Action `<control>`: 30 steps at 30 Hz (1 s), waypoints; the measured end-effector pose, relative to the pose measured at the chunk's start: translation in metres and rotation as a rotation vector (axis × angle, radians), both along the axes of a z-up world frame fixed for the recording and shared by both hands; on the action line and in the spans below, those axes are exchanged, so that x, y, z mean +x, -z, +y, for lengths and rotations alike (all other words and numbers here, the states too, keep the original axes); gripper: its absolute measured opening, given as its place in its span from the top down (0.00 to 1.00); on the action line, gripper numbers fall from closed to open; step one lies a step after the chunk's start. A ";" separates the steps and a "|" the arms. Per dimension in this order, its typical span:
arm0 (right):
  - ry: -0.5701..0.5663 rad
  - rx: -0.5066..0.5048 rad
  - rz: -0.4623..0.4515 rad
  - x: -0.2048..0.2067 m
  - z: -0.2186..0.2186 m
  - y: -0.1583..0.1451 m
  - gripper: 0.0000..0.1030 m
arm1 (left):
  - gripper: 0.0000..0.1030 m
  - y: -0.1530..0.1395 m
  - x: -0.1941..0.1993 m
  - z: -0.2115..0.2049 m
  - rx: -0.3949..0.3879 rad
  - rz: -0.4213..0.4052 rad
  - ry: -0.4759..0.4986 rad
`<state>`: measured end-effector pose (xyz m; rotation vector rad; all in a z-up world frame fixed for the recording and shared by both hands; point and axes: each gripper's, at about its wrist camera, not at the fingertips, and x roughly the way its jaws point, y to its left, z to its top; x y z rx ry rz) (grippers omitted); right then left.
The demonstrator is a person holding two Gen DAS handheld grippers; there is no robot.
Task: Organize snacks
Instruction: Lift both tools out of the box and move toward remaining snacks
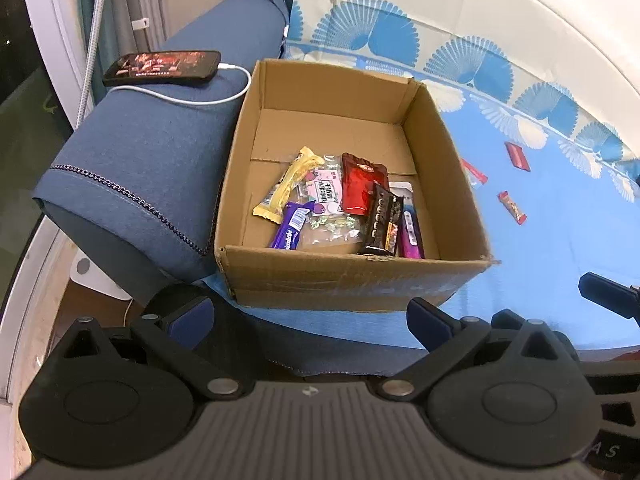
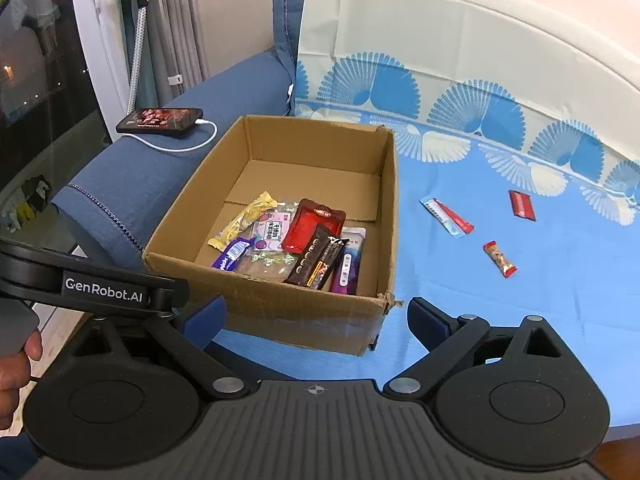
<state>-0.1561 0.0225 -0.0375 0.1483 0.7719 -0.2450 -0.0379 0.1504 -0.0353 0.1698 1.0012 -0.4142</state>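
With both my grippers spread and empty, the left gripper [image 1: 310, 316] and right gripper [image 2: 316, 316] hover at the box's [image 2: 280, 312] near wall. Most snacks [image 2: 296, 244] already lie inside, near end. Left on the cloth [image 2: 520, 320] to the right: a red-blue bar [image 2: 447, 217], a red pack [image 2: 522, 205] and a small bar [image 2: 499, 259]. I'd say roughly two-thirds done.

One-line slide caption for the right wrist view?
Open right gripper faces a cardboard box of snacks; three wrapped snacks lie loose on the blue cloth.
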 end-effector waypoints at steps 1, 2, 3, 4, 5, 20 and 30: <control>0.002 -0.001 -0.006 -0.003 0.000 -0.001 0.05 | 0.00 -0.002 -0.003 0.000 -0.002 -0.006 0.003; 0.004 -0.002 -0.012 -0.006 0.001 -0.003 0.05 | 0.00 -0.004 -0.005 0.000 -0.003 -0.013 0.005; 0.006 -0.002 -0.017 -0.008 0.001 -0.004 0.04 | 0.00 -0.006 -0.007 0.001 -0.005 -0.020 0.008; 0.008 -0.003 -0.023 -0.010 0.000 -0.005 0.04 | 0.00 -0.008 -0.010 0.001 -0.006 -0.027 0.009; 0.010 -0.004 -0.028 -0.013 0.001 -0.006 0.04 | 0.00 -0.009 -0.012 0.001 -0.007 -0.032 0.011; 0.048 -0.006 -0.050 -0.033 0.000 -0.008 0.03 | 0.00 -0.012 -0.030 -0.007 -0.003 -0.048 0.047; 0.075 0.066 -0.043 -0.035 -0.023 0.008 0.03 | 0.00 -0.002 -0.023 -0.030 0.053 -0.022 0.057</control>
